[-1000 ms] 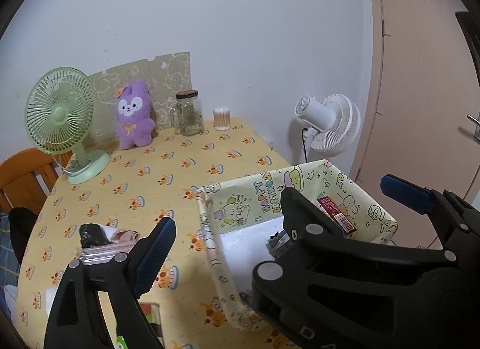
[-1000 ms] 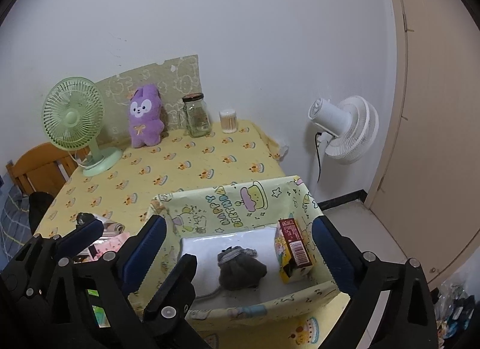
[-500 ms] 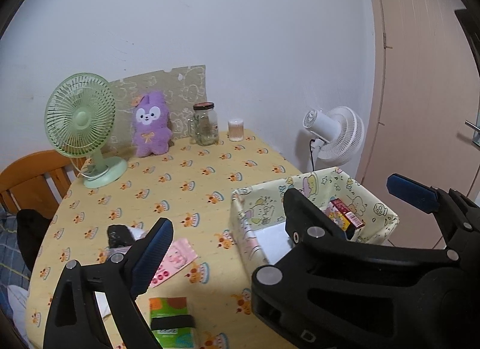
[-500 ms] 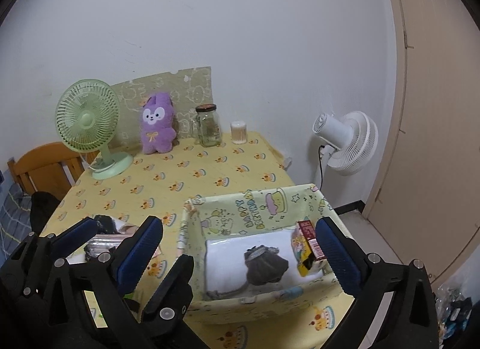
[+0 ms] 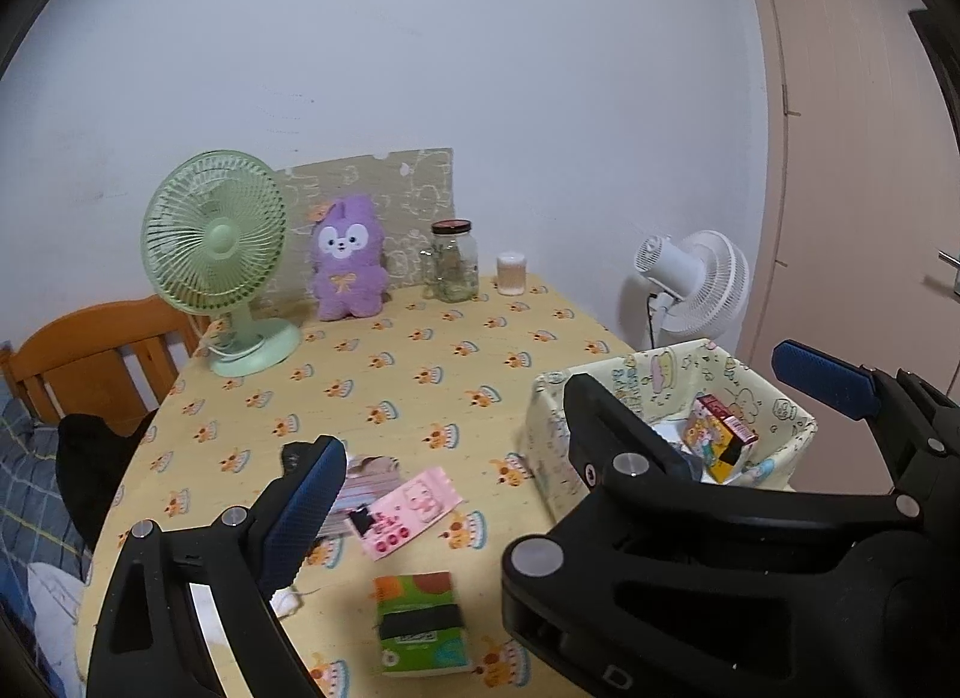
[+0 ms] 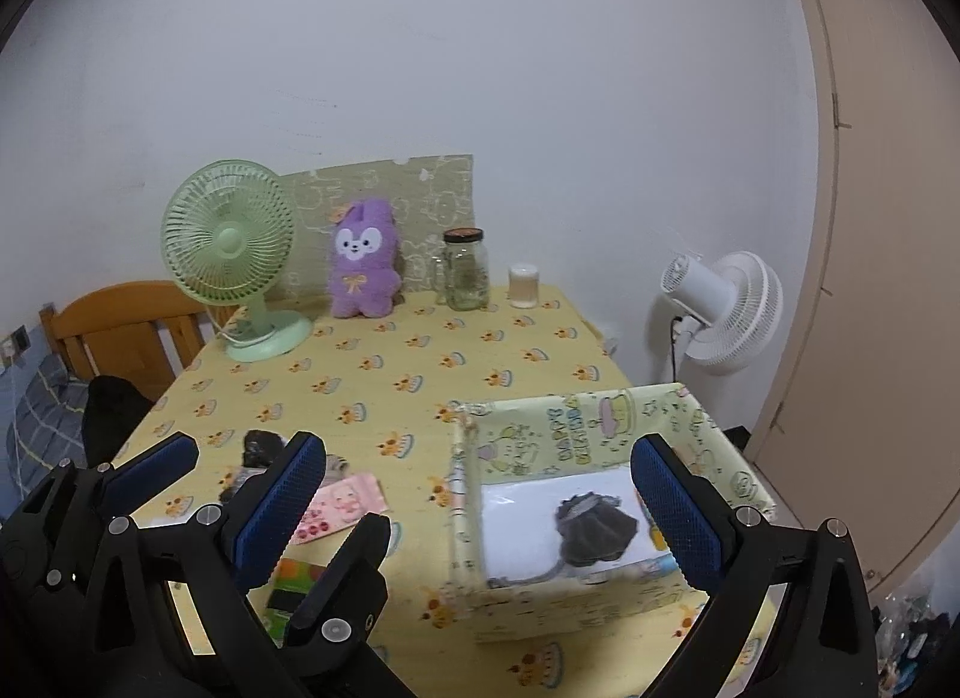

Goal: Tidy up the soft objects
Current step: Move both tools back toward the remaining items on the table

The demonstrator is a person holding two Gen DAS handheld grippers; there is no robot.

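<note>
A yellow patterned fabric bin stands on the table's near right corner, with a grey soft pouch on white lining inside; a colourful snack box leans in it in the left wrist view, where the bin also shows. A pink packet, a green packet and dark soft items lie on the table's near left. A purple plush sits at the back. My left gripper is open and empty above the table. My right gripper is open and empty above the bin.
A green desk fan, a glass jar and a small cup stand along the back wall. A white floor fan is right of the table. A wooden chair is at the left.
Both grippers have pulled back and up from the bin and stayed open. More of the table's near left side and its packets has come into view.
</note>
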